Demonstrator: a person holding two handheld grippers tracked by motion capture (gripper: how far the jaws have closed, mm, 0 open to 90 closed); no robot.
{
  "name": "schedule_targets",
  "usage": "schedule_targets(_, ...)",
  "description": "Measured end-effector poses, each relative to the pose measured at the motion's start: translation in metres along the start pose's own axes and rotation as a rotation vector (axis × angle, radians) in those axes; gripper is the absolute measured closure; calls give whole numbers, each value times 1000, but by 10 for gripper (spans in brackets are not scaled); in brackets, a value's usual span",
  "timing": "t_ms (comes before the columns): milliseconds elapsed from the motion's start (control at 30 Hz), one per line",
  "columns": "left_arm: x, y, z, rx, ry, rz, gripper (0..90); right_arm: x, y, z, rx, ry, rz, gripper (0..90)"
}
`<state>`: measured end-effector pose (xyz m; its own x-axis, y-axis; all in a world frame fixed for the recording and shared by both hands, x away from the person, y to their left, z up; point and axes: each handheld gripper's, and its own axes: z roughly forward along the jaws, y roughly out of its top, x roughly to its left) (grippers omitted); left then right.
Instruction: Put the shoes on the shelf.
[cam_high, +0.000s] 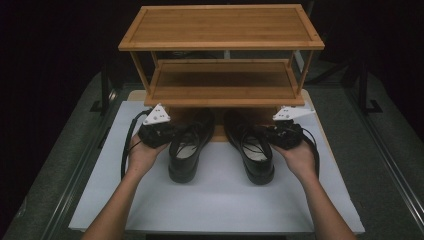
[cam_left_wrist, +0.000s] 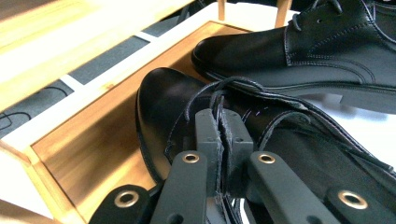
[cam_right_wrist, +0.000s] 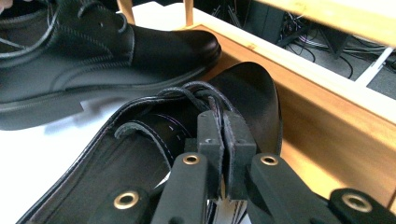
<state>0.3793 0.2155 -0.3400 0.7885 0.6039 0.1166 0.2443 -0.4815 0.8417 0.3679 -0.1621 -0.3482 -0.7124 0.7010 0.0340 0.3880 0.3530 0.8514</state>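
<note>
**Supervisor:** Report the state of both claws.

**Operator:** My left claw (cam_high: 161, 131) is pressed together on the upper edge of the left shoe (cam_high: 187, 145), near the laces. In the left gripper view the two pads sit almost flush, with the thin leather pinched between them. My right claw (cam_high: 282, 133) has the same pinch on the upper edge of the right shoe (cam_high: 254, 150); the right gripper view shows the leather and a lace strand caught between the pads.

**Supervisor:** Position of the shoes?

**Operator:** Both black lace-up shoes lie side by side, apart, heels toward me, on the white surface (cam_high: 220, 200). Their toes point at the wooden rack (cam_high: 222, 30) and reach over the edge of its lowest board, under the middle shelf. In the left gripper view the left shoe's toe (cam_left_wrist: 161, 93) is over that wooden board (cam_left_wrist: 93, 144).

**Supervisor:** Rack status?

**Operator:** It stands upright at the far side of the surface.
</note>
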Motion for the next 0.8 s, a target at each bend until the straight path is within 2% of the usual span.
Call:
schedule_targets(33, 3, 1, 9, 7, 10, -3, 877, -4, 4, 7, 2, -12, -1, 870)
schedule_targets(133, 7, 2, 23, 8, 31, -3, 877, -8, 10, 18, 1, -29, 1, 870)
schedule_targets(433, 18, 9, 51, -8, 82, -11, 877, -19, 16, 43, -16, -65, 13, 869)
schedule_targets(533, 21, 8, 58, -20, 84, -29, 877, -21, 14, 48, -16, -74, 20, 869)
schedule_targets(800, 20, 3, 74, -2, 74, -41, 875, -19, 12, 59, -17, -112, 22, 869)
